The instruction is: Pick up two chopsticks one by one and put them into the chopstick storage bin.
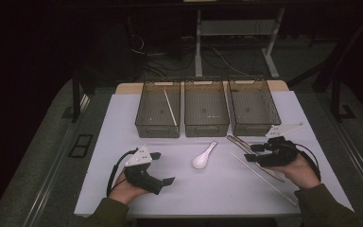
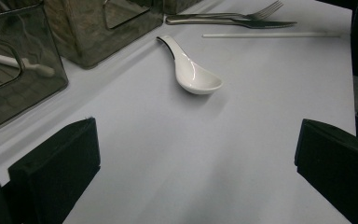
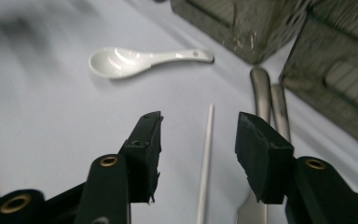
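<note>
Nearest the person, the left gripper (image 1: pixel 163 168) is resting low over the white bench (image 1: pixel 208 189), held in the left hand (image 1: pixel 125 189), its fingers standing wide apart with bare bench between them

In the left gripper view nothing is lying between those fingers; the white spoon (image 2: pixel 191 70) is sitting ahead of them on the bench

On the other side the right gripper (image 1: pixel 254 152) is hanging over the right part of the bench, gripped by the right hand (image 1: pixel 300 172); its fingers are parted, not pressing on anything

In the right gripper view a white chopstick (image 3: pixel 206 158) is lying on the bench in the gap between the two fingers, touching neither, running away from the camera

Just right of that chopstick, metal cutlery handles (image 3: pixel 263 93) are lying side by side, partly under the right-hand finger

Mid-bench, the spoon (image 1: pixel 203 156) is lying bowl toward the person, handle pointing at the trays, well apart from both grippers

A second long white stick (image 1: pixel 264 178) is lying slantwise near the right hand

Farther back, three clear trays are standing in a row: the left tray (image 1: pixel 142 109) is holding one white chopstick (image 1: pixel 170 108); the middle tray (image 1: pixel 187 109) and right tray (image 1: pixel 273 108) are too dim to read
</note>
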